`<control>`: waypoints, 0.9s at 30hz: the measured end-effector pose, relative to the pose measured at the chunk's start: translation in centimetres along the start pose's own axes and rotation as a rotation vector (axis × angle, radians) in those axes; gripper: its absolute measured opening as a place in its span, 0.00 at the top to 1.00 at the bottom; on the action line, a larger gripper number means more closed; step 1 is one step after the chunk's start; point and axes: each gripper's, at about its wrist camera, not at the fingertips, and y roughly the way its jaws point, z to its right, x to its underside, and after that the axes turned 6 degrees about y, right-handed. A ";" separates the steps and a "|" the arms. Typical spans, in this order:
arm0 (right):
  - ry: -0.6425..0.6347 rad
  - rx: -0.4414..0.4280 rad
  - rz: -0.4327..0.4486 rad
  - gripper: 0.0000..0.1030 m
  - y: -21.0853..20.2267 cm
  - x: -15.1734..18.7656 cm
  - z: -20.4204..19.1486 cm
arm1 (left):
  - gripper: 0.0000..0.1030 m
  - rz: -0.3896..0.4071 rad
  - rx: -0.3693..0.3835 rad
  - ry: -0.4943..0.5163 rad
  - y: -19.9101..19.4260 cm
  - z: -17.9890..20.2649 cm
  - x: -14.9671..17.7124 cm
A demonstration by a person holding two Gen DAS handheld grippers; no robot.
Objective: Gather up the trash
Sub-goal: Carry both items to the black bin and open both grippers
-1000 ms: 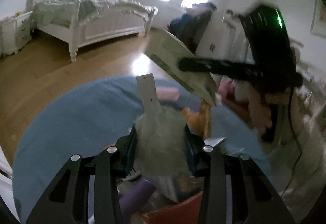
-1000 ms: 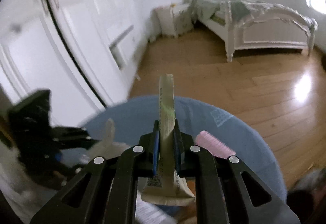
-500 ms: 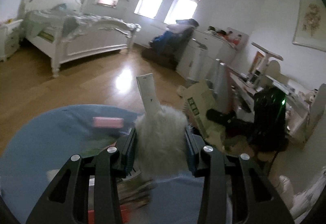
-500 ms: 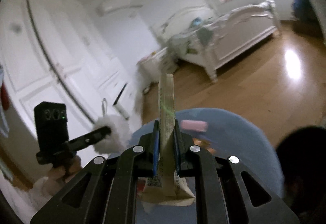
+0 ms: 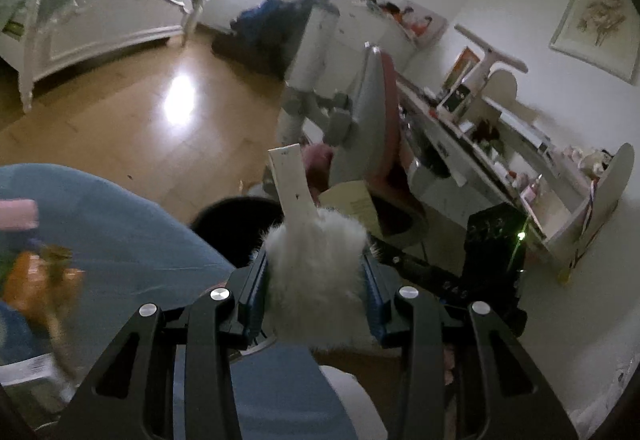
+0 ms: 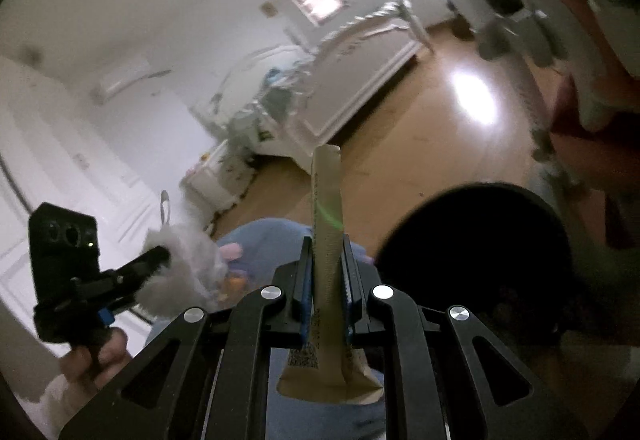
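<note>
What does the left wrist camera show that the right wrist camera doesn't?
Only the left wrist view shows the long cluttered white desk and framed flower picture. Only the right wrist view shows the left gripper from outside and the hand holding it. Both show the white fluffy item, flattened tan paper packet, round black bin, white bed and blue round table.

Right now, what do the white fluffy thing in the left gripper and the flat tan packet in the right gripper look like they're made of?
The fluffy white thing looks like synthetic fur or plush: long matte fibres fray at its outline, and a stiff, smooth white tab sticks up from it. The tan packet looks like kraft paper or thin card: dull, flat, sharply creased, with black print near its lower end. Neither can be told for certain.
</note>
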 end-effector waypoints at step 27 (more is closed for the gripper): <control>0.140 0.068 0.002 0.31 3.0 0.2 6.8 | 0.18 -0.075 -0.064 0.032 3.3 -0.6 0.7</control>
